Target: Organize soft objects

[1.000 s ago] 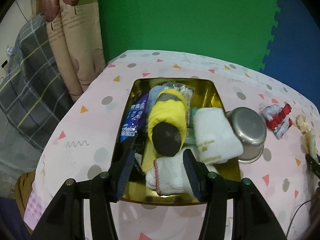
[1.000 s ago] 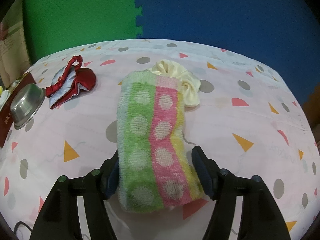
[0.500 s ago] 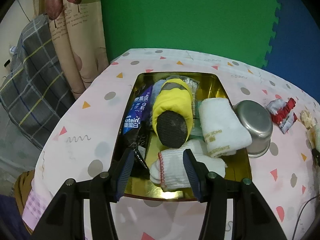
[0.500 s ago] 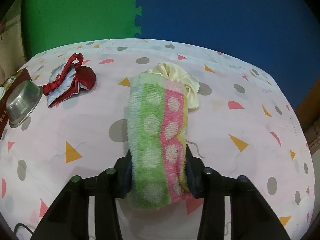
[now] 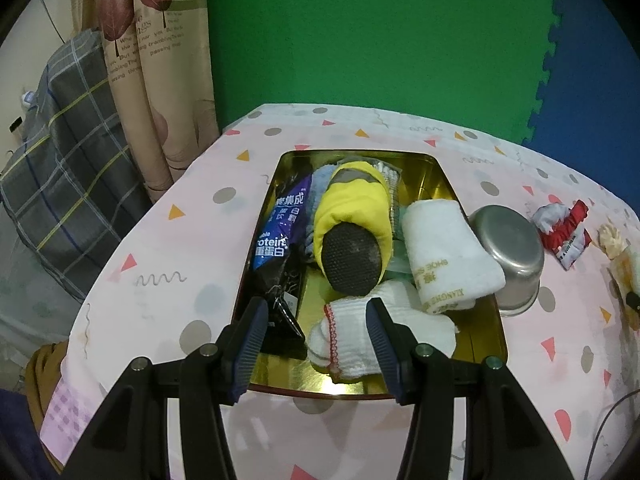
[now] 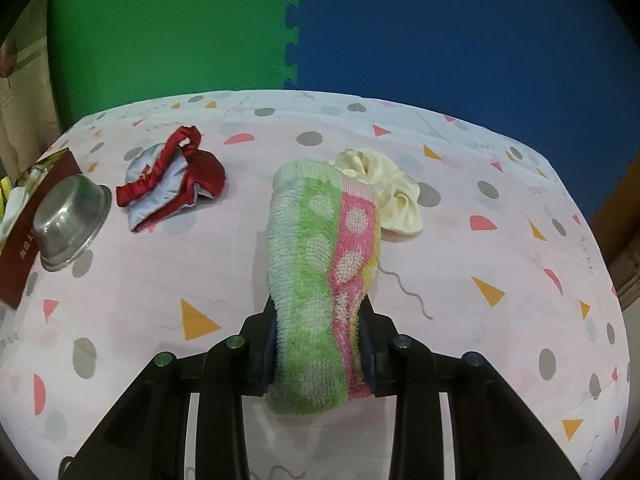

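**Right tongs pinching the striped towel roll; left tongs idle over the tin**

Right tongs [image 6: 320, 348] are closing on the rolled green-pink-yellow dotted terry towel [image 6: 320, 264], pads already squashing its near end. The roll lies on the pink patterned bench [image 6: 500, 240], running from the tongs out toward 12 o'clock, its far tip touching a cream satin scrunchie [image 6: 394, 196]. At 10 o'clock sit a red-and-grey frilled fabric piece [image 6: 168, 180] and an upturned steel bowl [image 6: 68, 224].

Handling, my guess: light, very soft, compresses a lot, so the free length will probably sag once lifted. A mid-roll grip would balance better; end grip is ok if it's carried low.

Left tongs [image 5: 316, 344] stand apart w/ nothing clamped, hovering over the gold rectangular metal tin [image 5: 436, 176], just above a white knit sock w/ red trim [image 5: 352, 340]. Tin already holds a yellow slipper w/ black sole [image 5: 352, 216] and a white folded towel [image 5: 448, 256].
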Available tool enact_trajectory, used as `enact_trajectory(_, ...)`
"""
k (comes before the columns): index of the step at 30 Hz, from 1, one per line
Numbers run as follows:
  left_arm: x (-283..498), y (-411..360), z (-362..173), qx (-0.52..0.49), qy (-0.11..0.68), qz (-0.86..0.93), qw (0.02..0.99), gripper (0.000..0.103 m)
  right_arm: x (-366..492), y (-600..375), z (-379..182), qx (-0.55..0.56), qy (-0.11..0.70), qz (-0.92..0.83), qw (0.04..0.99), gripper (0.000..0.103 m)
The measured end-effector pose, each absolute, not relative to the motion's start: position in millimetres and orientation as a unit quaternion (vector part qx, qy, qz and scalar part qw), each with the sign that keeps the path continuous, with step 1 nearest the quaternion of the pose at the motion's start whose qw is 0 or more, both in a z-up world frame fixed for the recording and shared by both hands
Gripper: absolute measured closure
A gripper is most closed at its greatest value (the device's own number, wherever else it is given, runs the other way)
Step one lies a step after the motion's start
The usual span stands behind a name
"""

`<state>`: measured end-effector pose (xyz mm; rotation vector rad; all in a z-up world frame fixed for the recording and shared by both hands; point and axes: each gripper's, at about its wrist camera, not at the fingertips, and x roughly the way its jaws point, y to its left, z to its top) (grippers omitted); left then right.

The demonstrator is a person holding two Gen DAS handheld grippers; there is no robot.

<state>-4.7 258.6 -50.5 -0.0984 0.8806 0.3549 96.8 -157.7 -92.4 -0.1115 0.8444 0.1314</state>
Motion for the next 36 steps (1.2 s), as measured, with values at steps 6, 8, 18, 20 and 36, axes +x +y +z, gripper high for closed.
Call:
enact_trajectory(6,-7,261,-47,-0.057,0.418,0.170,0.891,0.051,95,-147,-78,-0.045,0.403,0.080,0.911,0.073)
enact_trajectory(8,-5,262,-49,-0.058,0.423,0.170,0.888,0.051,94,-140,-74,-0.046,0.401,0.088,0.911,0.073)
enact_trajectory(18,-9,267,-48,-0.072,0.418,0.175,0.889,0.051,90,-105,-64,-0.059,0.394,0.122,0.909,0.073)
enact_trajectory(20,-9,269,-47,-0.074,0.417,0.177,0.889,0.051,89,-97,-62,-0.062,0.394,0.131,0.908,0.073)
enact_trajectory(36,-15,283,-42,-0.090,0.404,0.203,0.888,0.051,74,-6,-48,-0.097,0.381,0.226,0.891,0.073)
